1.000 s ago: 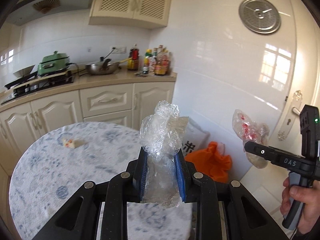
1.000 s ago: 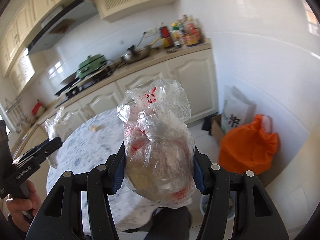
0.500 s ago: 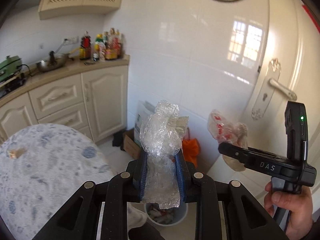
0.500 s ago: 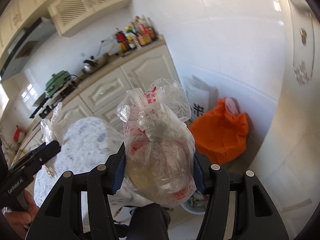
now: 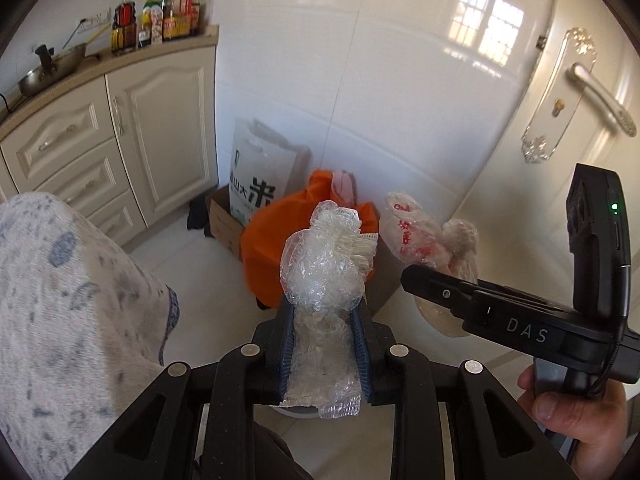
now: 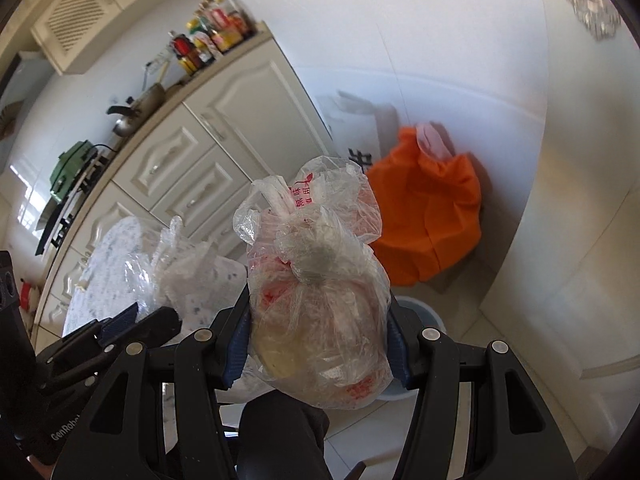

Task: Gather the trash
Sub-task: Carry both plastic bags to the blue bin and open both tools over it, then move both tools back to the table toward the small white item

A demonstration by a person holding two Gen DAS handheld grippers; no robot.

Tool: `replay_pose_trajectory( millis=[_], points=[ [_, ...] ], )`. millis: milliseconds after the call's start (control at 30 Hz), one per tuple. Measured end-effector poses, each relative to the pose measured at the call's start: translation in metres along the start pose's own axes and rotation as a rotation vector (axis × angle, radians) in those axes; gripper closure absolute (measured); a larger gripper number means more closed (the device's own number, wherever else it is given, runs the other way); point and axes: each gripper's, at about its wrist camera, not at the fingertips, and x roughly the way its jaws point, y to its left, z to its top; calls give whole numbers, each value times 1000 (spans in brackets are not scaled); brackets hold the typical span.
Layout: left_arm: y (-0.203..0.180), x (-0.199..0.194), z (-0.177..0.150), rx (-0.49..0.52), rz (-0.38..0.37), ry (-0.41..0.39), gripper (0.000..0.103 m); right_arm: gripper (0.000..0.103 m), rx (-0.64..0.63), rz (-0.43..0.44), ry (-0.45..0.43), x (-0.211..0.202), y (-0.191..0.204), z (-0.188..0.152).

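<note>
Pointing both grippers steeply down toward the floor.
Left gripper (image 5: 322,312) is clamped on crumpled clear plastic (image 5: 320,268); right gripper (image 6: 318,312) is clamped on a knotted plastic bag (image 6: 316,280) bulging between its jaws.

The bin (image 6: 420,312) on the floor shows only a slice of pale rim behind the tied bag (image 6: 320,300); its inside is hidden. In the left wrist view the bin (image 5: 296,414) is a grey sliver under the crumpled wrap (image 5: 324,276). The sack (image 6: 360,128) beside the orange bag (image 6: 432,216) is blurred and its print unreadable. The bottles' (image 5: 160,16) labels are too small to read. The picture's edge cuts the table (image 5: 60,300).
</note>
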Motion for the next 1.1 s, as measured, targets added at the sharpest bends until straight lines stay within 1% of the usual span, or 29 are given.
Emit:
replay_pose_trajectory(
  millis=[67, 133, 167, 200, 267, 333, 400, 467, 533, 567, 600, 700, 867, 967, 1100],
  points=[
    [-5, 17, 3, 4, 2, 28, 78, 43, 17, -4, 12, 8, -6, -1],
    [-7, 34, 6, -3, 9, 65, 72, 42, 29, -5, 25, 15, -12, -3],
    [-8, 44, 8, -7, 17, 89, 63, 41, 37, -5, 34, 20, -15, -3],
    [-6, 51, 10, -9, 25, 99, 50, 38, 44, -8, 41, 23, -17, -4],
    [-4, 64, 13, -20, 41, 117, 37, 33, 57, -9, 51, 30, -22, -6],
    [-2, 68, 13, -32, 55, 132, 34, 30, 69, -4, 67, 36, -26, -7],
    [-2, 69, 15, -37, 74, 138, 24, 18, 78, -12, 85, 42, -28, -8],
    [-3, 66, 18, -37, 97, 127, 18, 13, 86, -22, 93, 45, -30, -10],
    [-3, 62, 16, -36, 115, 115, 12, 7, 100, -27, 93, 44, -31, -11],
    [-5, 59, 19, -34, 131, 107, 8, 3, 107, -31, 91, 44, -31, -12],
    [-3, 55, 14, -31, 138, 97, 6, 0, 109, -37, 89, 43, -31, -12],
    [-9, 45, 13, -19, 158, 67, 1, 0, 109, -54, 86, 38, -28, -13],
    [-14, 19, 3, -14, 183, 21, 1, 0, 105, -53, 48, 22, -16, -10],
    [-10, 3, -7, -17, 182, -7, 1, 0, 83, -45, 29, 12, -3, -7],
    [-4, -33, -17, -28, 179, -56, 1, 0, 51, -27, 1, -3, 16, -3]
  ],
)
